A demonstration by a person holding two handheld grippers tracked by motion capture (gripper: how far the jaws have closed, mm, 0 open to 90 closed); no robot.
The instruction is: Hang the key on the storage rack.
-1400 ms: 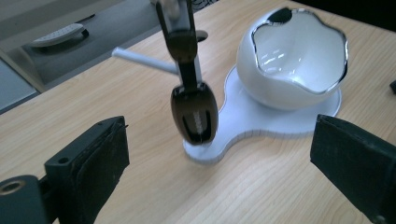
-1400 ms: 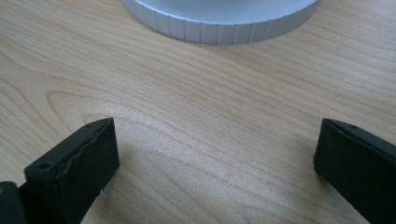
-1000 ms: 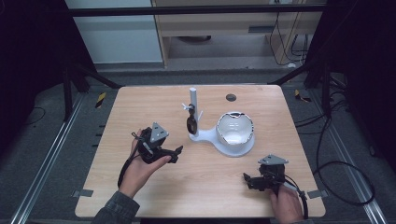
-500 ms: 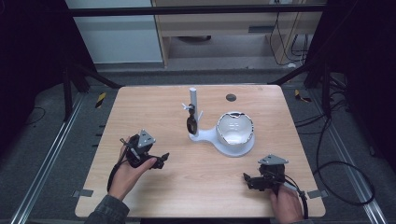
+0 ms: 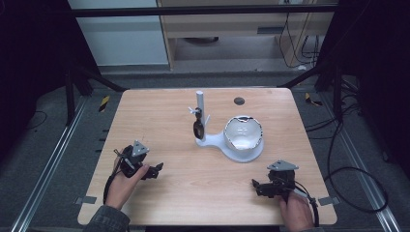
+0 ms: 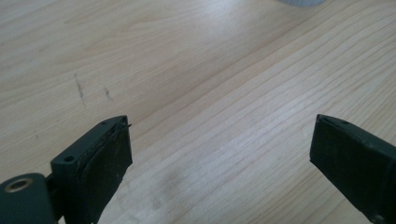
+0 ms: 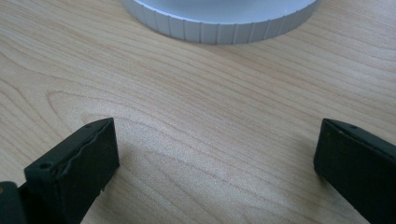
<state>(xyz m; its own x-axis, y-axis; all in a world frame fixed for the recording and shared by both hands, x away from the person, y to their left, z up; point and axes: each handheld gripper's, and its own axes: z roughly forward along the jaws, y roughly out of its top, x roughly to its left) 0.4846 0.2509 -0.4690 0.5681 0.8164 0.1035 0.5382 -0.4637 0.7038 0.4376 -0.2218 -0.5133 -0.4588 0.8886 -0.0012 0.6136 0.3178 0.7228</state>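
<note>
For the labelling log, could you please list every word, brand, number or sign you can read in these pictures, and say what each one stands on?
None: no readable text shows in any view.
The light wooden table, the white plastic stand with its upright post and the white bowl-shaped dish are unmarked.
The yellow-and-black striped tape strip on the floor bears stripes, no lettering.
The black claws of the left gripper and right gripper carry no label.

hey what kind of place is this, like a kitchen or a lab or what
Probably a lab or recording workspace, not a kitchen. A bare wooden table stands inside dark metal framing, cables run over the grey floor, and a person holds a gripper in each hand beside a white stand.
</note>
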